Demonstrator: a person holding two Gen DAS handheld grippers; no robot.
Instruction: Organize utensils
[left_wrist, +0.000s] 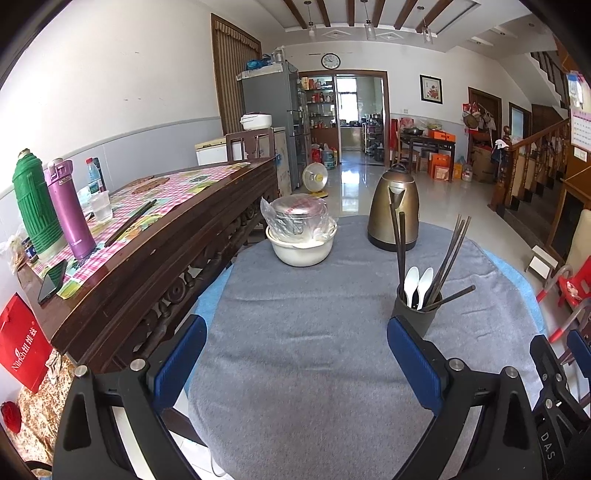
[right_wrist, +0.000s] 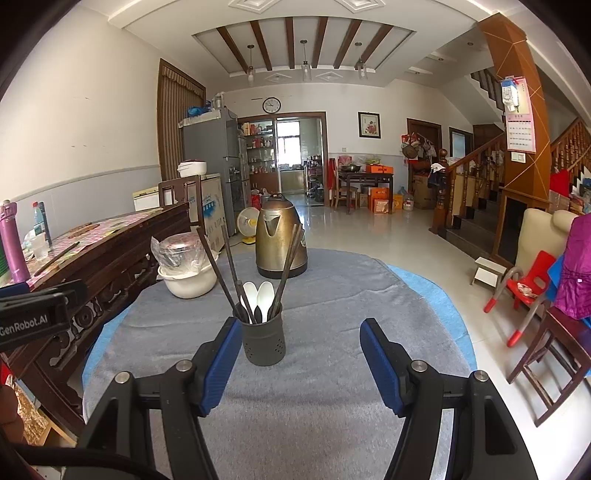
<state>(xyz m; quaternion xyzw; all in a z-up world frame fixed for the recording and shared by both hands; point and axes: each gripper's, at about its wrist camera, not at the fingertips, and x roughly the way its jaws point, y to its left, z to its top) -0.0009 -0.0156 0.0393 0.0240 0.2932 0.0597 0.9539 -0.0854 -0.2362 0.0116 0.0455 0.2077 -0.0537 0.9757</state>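
A dark perforated utensil holder (right_wrist: 264, 341) stands on the grey cloth (right_wrist: 325, 387) of a round table, holding two white spoons (right_wrist: 258, 295) and several dark chopsticks (right_wrist: 218, 273). In the left wrist view the same holder (left_wrist: 417, 314) sits just beyond my left gripper's right finger, with its spoons (left_wrist: 417, 282) and chopsticks (left_wrist: 448, 254). My left gripper (left_wrist: 295, 354) is open over bare cloth with nothing between its blue pads. My right gripper (right_wrist: 299, 354) is open too; the holder stands just past its left fingertip, untouched.
A bronze kettle (right_wrist: 280, 236) and a white bowl with a wrapped steel pot (right_wrist: 184, 266) stand at the table's far side. A dark wooden sideboard (left_wrist: 155, 251) with flasks runs along the left. Red child chairs (right_wrist: 524, 291) and a wooden chair stand on the right.
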